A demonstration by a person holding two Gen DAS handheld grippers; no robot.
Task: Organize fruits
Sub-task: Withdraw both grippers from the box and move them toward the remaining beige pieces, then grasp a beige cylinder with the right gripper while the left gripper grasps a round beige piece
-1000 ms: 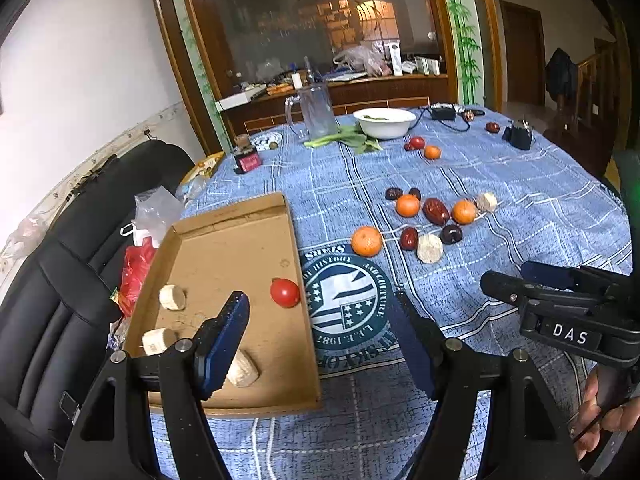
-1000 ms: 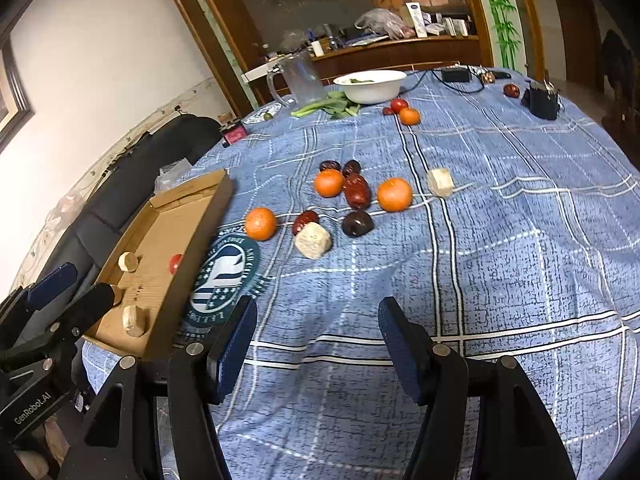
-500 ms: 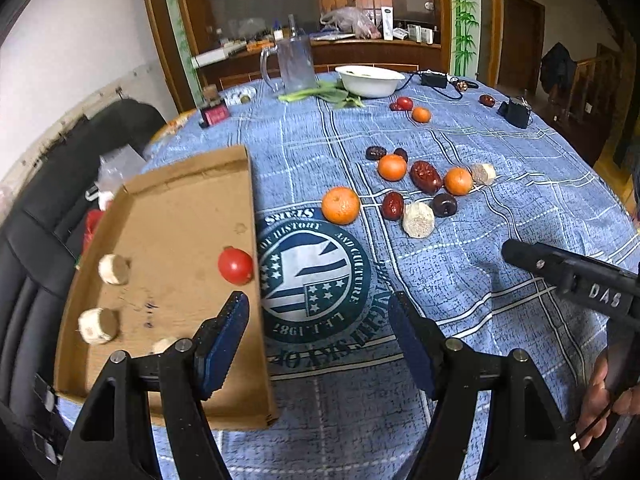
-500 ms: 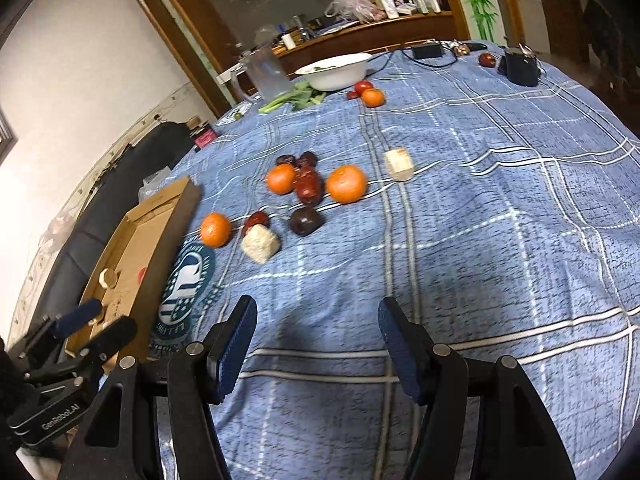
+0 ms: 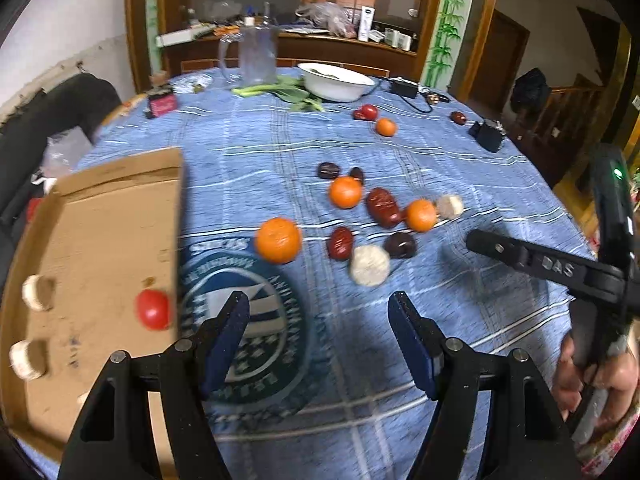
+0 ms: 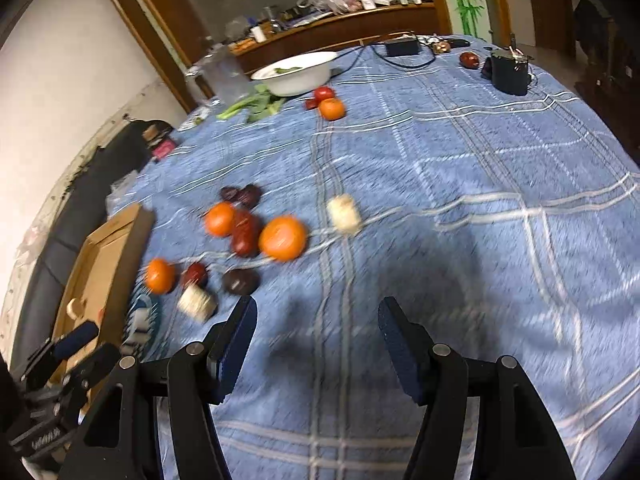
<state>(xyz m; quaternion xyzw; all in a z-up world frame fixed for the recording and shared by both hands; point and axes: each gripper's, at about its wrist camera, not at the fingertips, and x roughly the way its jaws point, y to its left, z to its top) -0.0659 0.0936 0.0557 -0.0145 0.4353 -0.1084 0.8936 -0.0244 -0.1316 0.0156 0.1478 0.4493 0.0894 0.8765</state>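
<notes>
A cardboard tray (image 5: 100,216) lies at the table's left with a red tomato (image 5: 152,309) and pale round pieces (image 5: 37,292) in it. Loose fruit clusters mid-table: an orange (image 5: 278,239), two smaller oranges (image 5: 345,191), dark red dates (image 5: 383,207), a dark plum (image 5: 400,245) and a pale chunk (image 5: 369,265). My left gripper (image 5: 318,312) is open and empty, over the round emblem just short of that cluster. My right gripper (image 6: 316,320) is open and empty above bare cloth, the big orange (image 6: 283,237) and plum (image 6: 240,281) ahead to its left.
At the far side stand a white bowl (image 5: 336,81), a glass jug (image 5: 256,54), greens, a tomato (image 5: 368,112) with an orange, and a black box (image 6: 510,70). A black chair (image 5: 44,120) stands left of the table. A hand (image 5: 592,376) holds the right gripper.
Both grippers have swung right and forward across the table. The tray slid toward the left edge of the left wrist view and the fruit cluster came closer in both views.
</notes>
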